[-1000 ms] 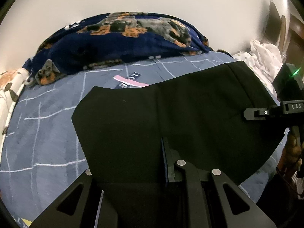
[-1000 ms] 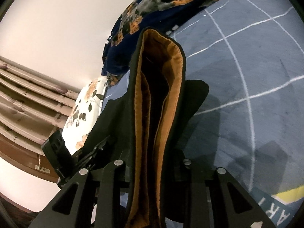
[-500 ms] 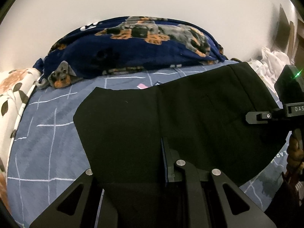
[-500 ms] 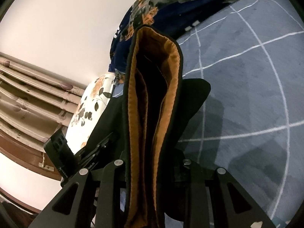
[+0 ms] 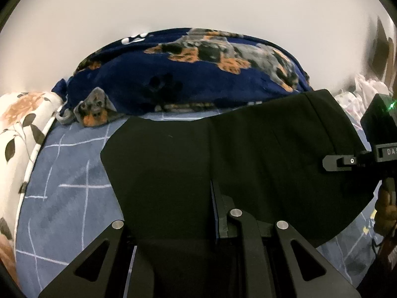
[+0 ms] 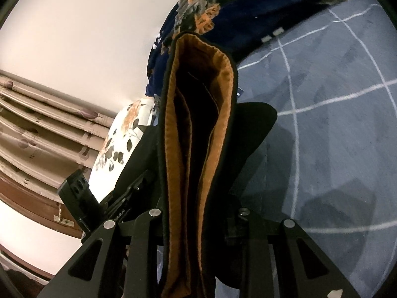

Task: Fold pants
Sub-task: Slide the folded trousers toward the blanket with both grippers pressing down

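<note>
Above blue bedsheet [image 5: 62,198], each gripper [image 5: 188,223] [image 6: 198,223] clamps the black pants [image 5: 248,154].

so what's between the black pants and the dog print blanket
In the left wrist view, a strip of blue grid bedsheet separates pants from blanket.

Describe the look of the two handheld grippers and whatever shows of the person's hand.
Both are matte black. The left gripper has angular plastic arms with triangular cutouts and silver round bolt heads. The right gripper is built alike; seen from the left camera, its boxy body bears white letters "DA" and a green light. The person's hand beneath is bare, no sleeve showing.
</note>
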Tool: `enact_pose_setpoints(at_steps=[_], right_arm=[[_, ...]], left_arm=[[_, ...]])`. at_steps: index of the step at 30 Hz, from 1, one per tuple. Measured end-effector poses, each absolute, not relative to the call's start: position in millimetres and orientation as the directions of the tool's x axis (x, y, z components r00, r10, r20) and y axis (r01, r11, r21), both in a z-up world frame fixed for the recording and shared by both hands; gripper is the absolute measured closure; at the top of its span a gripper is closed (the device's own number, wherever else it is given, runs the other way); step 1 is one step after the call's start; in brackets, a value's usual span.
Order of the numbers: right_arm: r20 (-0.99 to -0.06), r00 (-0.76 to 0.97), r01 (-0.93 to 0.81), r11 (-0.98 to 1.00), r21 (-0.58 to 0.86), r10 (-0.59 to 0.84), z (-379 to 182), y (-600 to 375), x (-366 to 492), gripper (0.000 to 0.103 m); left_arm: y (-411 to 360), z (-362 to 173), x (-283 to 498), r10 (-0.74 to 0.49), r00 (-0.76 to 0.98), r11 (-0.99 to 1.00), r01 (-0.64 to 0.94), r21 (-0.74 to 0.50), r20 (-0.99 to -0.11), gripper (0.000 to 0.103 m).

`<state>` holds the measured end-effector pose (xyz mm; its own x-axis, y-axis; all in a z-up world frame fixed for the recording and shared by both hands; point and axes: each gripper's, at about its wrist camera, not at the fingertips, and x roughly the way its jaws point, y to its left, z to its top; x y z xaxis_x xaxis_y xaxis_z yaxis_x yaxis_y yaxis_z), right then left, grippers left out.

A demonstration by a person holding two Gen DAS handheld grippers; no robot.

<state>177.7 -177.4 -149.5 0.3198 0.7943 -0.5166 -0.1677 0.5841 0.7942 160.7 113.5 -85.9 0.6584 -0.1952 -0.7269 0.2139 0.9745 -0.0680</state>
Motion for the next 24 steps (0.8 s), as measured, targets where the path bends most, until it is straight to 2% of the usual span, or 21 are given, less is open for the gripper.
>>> enact_pose_setpoints(at_steps=[24], right_arm=[[-0.467,0.316,-0.185,0.536,0.824,0.826,-156,-151,244,0.079]], left_arm=[[145,-91,242,-0.133,0.692,0.988,0.146,-0.043,-0.71,0.088]])
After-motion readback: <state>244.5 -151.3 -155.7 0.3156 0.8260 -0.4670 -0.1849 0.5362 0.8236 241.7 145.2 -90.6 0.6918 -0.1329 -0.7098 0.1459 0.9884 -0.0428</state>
